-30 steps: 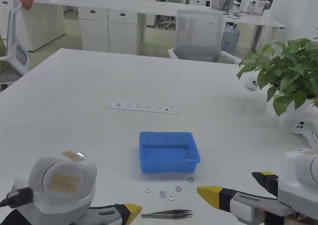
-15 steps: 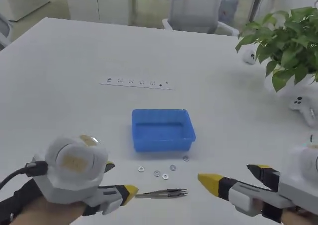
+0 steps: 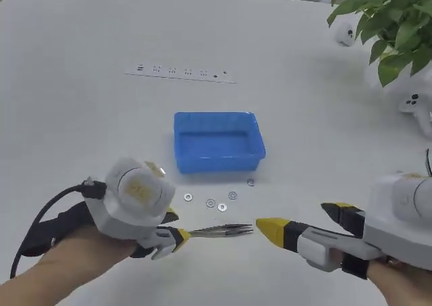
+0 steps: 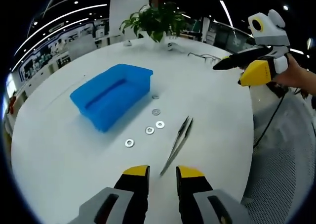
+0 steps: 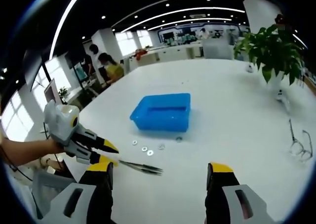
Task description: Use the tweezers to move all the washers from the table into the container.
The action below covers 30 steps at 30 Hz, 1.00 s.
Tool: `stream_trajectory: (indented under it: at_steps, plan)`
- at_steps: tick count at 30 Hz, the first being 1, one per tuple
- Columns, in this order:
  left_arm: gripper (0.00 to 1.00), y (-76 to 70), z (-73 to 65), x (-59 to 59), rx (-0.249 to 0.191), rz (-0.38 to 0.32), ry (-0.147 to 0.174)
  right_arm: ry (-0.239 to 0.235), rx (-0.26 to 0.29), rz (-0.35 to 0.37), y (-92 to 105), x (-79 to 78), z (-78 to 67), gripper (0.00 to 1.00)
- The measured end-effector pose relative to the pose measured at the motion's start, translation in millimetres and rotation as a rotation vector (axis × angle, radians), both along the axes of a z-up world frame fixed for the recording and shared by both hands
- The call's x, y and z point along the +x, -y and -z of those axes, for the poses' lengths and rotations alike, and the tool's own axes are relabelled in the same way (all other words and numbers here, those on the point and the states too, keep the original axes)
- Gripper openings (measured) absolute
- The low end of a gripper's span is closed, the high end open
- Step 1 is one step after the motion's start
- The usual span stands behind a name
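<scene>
The blue container [image 3: 217, 140] [image 4: 111, 95] [image 5: 162, 110] sits mid-table. Several washers [image 3: 210, 203] [image 4: 149, 130] [image 5: 144, 148] lie loose on the table just in front of it. Closer to me, the metal tweezers [image 3: 219, 231] [image 4: 177, 144] [image 5: 140, 167] lie flat on the table. My left gripper [image 3: 174, 228] [image 4: 163, 172] is at their handle end, its jaws a narrow gap apart with the tweezers' end at the gap. My right gripper [image 3: 304, 219] [image 5: 160, 168] hovers to the right of the tweezers' tips, wide open and holding nothing.
A white power strip [image 3: 179, 71] lies beyond the container. A potted plant [image 3: 391, 22] and small white devices [image 3: 413, 103] stand at the far right. Glasses [image 5: 301, 140] rest at the right. People sit at desks in the background [image 5: 111, 66].
The head camera has tilted down. My left gripper has moved forward and right until its tips meet the tweezers' handle end. The right gripper has kept its place, open.
</scene>
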<state>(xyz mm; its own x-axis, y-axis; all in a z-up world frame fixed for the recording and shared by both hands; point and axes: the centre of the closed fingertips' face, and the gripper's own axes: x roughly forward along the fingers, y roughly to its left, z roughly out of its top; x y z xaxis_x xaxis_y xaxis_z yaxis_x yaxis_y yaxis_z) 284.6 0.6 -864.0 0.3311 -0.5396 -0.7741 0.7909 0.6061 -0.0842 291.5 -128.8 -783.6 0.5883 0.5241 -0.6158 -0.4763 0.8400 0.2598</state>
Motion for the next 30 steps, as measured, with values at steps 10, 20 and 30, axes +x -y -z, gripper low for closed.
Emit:
stream_trajectory:
  at_steps: [10, 20, 30]
  plan:
    - [0.13, 5.2, 12.4, -1.9, 0.034, 0.125, -0.014, -0.013, -0.006, -0.055, -8.9, 2.6, 4.1, 0.76]
    - [0.00, 10.5, 14.0, -7.9, 0.058, 0.230, 0.045, -0.026, -0.065, -0.188, -33.3, -10.3, 15.4, 0.75]
    - [0.00, 16.9, -26.9, -14.6, 0.001, 0.224, 0.096, -0.009, -0.102, -0.352, -70.1, -16.6, 28.9, 0.57]
